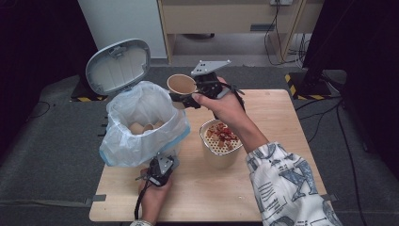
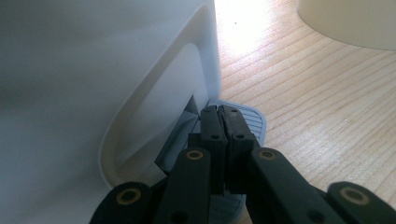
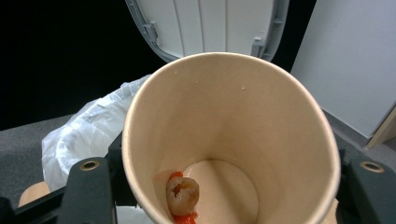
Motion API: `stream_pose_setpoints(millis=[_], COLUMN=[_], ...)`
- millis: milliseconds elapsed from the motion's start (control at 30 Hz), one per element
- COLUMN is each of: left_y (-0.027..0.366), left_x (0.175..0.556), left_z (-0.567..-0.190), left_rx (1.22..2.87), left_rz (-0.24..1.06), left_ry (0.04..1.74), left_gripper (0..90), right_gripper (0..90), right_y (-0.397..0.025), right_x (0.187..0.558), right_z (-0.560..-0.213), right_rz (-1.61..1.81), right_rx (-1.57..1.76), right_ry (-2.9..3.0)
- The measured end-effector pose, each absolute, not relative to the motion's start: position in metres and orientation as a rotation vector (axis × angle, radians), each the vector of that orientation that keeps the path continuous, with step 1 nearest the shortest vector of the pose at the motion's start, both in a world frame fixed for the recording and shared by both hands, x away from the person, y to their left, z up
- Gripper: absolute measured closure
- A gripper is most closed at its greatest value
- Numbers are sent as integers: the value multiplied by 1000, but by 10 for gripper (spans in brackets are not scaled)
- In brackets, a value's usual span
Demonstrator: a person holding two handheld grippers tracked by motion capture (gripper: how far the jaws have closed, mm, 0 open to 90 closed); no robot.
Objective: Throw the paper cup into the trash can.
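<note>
Left gripper [image 2: 223, 122] jaws pressed together on the grey ribbed pedal [image 2: 254, 122] of the white plastic-lined bin [image 1: 141, 123] to prop its lid, right gripper [image 1: 187, 97] jaws clamping a brown paper cup [image 1: 181, 84] beside the rim for tipping.

This looks like a lab or test room set up for recording. A small wooden table [image 1: 277, 113] stands taped down on grey carpet [image 1: 51, 141], with hazard-striped tape [image 1: 295, 84] and loose cables [image 1: 282, 42] on the floor. Dark screens [image 1: 357, 42] flank it, and a plain wooden desk [image 1: 226, 19] stands behind.
</note>
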State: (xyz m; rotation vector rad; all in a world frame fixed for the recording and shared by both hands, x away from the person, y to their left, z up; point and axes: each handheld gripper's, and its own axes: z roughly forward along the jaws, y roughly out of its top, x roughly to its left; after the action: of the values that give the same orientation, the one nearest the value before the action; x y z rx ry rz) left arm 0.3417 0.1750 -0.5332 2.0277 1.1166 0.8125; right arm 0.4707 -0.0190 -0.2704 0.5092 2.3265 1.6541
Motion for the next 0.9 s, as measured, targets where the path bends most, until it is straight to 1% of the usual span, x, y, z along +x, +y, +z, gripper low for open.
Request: stream_pose_setpoints(millis=[233, 900], left_y=[175, 175], left_x=[342, 341], left_z=[-533, -533], left_rx=[2028, 2026], left_rz=[810, 808], left_ry=[1118, 1119], left_gripper=[876, 875], right_gripper=[327, 325], right_y=[-1, 26], right_x=[473, 474], right_z=[-272, -280], right_rz=[1672, 1676], right_rx=[495, 479], right_ry=[2343, 2380])
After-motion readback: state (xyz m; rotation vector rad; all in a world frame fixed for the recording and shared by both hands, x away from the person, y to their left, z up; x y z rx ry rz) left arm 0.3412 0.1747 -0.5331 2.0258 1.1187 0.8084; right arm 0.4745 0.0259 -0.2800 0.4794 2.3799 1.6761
